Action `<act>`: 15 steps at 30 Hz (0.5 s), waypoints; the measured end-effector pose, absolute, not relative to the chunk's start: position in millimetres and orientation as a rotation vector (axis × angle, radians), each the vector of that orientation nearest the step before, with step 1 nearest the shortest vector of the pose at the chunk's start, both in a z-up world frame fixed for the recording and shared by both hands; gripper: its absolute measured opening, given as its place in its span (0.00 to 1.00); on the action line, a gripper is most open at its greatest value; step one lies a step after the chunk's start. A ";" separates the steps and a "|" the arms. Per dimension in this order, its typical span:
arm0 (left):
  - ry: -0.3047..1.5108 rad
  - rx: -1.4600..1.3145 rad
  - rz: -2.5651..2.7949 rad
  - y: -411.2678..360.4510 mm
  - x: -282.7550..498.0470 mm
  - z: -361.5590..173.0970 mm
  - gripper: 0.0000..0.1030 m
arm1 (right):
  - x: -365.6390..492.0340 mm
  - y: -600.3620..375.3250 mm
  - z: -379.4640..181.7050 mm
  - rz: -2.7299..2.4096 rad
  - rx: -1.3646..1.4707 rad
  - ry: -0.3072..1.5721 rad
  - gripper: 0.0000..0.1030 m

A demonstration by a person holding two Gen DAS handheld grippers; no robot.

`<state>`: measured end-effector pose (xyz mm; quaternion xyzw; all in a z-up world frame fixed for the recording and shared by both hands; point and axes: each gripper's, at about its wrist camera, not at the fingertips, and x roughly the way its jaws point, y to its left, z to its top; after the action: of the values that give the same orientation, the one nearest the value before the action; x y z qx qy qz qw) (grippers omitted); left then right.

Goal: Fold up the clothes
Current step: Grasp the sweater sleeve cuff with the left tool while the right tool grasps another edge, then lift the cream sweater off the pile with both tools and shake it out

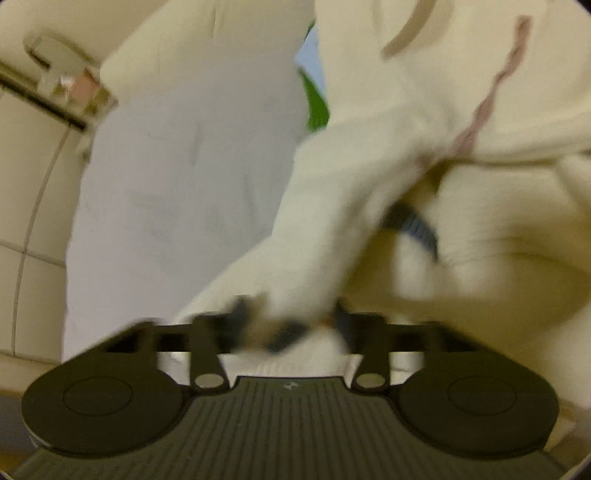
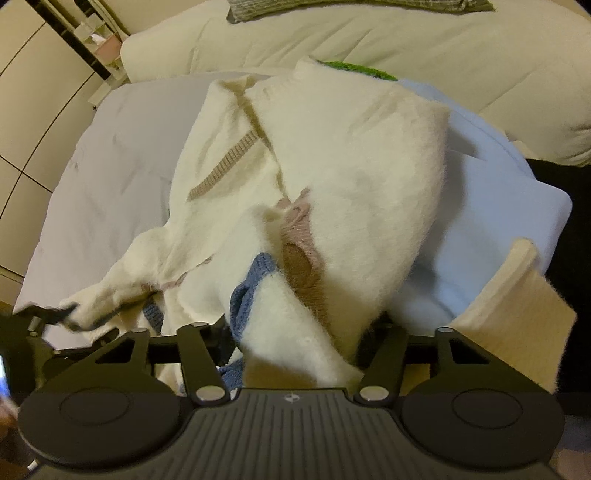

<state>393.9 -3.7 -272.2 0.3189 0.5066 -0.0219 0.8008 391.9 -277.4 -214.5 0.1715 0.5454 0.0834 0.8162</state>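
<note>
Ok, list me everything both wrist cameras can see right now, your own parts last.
sweater: one, cream with tan, pink and blue knit trim, crumpled on the bed.
bed sheet: one, pale lilac, under the sweater.
blue cloth: one, light blue, right of the sweater.
green item: one, mostly hidden behind the sweater.
duvet: one, cream, at the far side.
grey knit: one, on the duvet.
tiled floor: beige, left of the bed.
left claw: black, closed on the sweater's cuff end.
right claw: black, around a sweater fold; grip unclear.
</note>
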 end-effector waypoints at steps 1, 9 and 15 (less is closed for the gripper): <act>1.089 0.650 -0.048 0.7 393.6 -271.4 0.19 | 391.4 -278.2 -212.3 0.174 0.371 1.163 0.45; 1.031 0.540 -0.056 9.1 368.2 -242.1 0.11 | 393.5 -274.8 -205.0 0.165 0.362 1.151 0.34; 0.963 0.400 -0.032 8.5 345.6 -197.0 0.10 | 388.9 -270.3 -190.5 0.218 0.358 1.108 0.26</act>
<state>345.6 8.5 -197.0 0.1913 0.4598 -0.0155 0.8671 388.9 -270.3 -190.5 0.1689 0.5221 0.1029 0.8297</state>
